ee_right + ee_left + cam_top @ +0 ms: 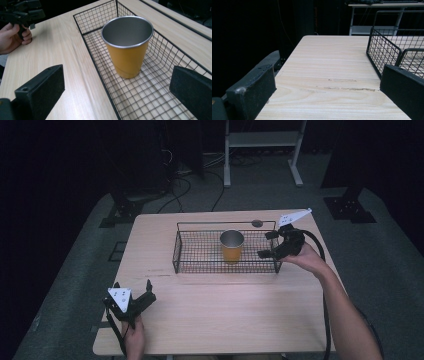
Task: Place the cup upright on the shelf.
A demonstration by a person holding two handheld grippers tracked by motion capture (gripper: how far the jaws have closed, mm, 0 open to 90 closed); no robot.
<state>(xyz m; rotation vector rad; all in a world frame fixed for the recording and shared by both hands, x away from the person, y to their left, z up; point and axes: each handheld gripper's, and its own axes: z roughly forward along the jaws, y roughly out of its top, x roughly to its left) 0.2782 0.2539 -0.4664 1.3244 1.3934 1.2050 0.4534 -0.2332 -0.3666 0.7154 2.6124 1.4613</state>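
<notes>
An orange cup [232, 246] with a bare metal inside stands upright in a black wire basket [225, 223] at the back middle of the wooden table [220, 310]. My right gripper [266, 244] hangs open over the basket's right end, jaws pointing at the cup and apart from it. In the right gripper view the cup [127, 47] stands ahead between the wide jaws of that gripper [117, 82], inside the basket [92, 57]. My left gripper [132, 286] rests open at the table's front left with nothing in it. In its own view this gripper [324, 82] faces bare wood, the basket [382, 50] at the right.
A small dark round spot [257, 223] marks the table behind the basket. On the floor beyond stand a white frame [262, 140], black stand bases [350, 207] and loose cables [190, 175]. The right gripper view catches the other hand [12, 37] holding the left gripper [22, 10].
</notes>
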